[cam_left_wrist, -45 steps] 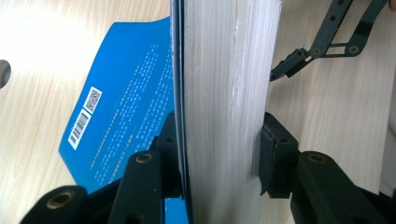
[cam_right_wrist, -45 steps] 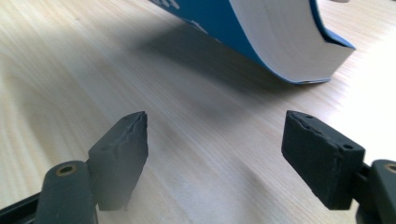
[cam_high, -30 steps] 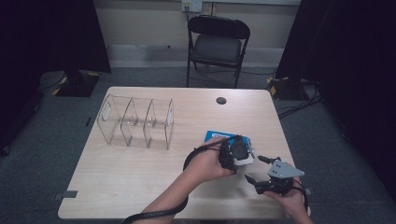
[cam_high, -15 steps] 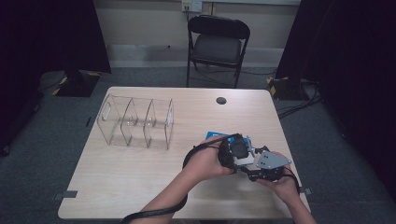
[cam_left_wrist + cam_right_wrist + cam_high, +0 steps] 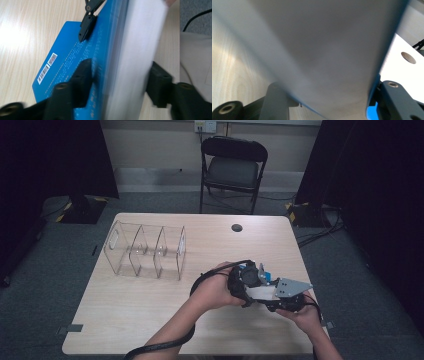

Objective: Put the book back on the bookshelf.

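Clear acrylic three-compartment organiser (image 5: pixel 145 254): standing on light wooden table (image 5: pixel 125 320), left of centre; compartments holding nothing visible. Blue-covered book with white page block (image 5: pixel 110 62): held on edge above table's right front area, well apart from organiser, between both grippers. Left gripper (image 5: pixel 117 80): jaws just opening; left pad against blue cover, right pad just clear of pages. Right gripper (image 5: pixel 324 100): jaws just closing, pinching book across its thickness. Small black disc (image 5: pixel 237 227): lying near far edge.
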The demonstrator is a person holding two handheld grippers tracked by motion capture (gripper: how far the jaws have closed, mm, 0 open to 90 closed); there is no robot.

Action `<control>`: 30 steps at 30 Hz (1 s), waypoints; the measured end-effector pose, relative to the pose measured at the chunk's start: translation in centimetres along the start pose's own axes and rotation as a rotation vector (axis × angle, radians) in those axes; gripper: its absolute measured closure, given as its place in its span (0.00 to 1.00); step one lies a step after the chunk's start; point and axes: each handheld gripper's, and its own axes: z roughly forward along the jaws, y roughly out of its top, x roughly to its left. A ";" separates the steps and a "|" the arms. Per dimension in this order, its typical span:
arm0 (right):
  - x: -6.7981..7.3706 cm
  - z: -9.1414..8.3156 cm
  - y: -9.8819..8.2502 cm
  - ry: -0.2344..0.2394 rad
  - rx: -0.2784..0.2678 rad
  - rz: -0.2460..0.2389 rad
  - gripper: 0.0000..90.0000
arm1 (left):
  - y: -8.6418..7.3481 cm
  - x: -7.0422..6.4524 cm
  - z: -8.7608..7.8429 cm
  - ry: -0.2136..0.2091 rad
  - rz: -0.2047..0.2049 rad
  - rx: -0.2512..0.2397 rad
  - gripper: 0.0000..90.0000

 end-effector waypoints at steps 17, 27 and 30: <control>-2.2 -3.2 0.1 0.102 -0.022 0.180 0.55 | -2.7 1.9 -6.2 0.057 -0.126 -0.110 0.22; -4.7 -5.3 1.2 0.147 -0.021 0.349 0.64 | -6.4 3.2 -6.1 0.043 -0.237 -0.062 0.23; -5.5 -5.5 1.2 0.125 -0.022 0.406 0.66 | -7.6 3.5 -5.4 0.032 -0.275 -0.061 0.23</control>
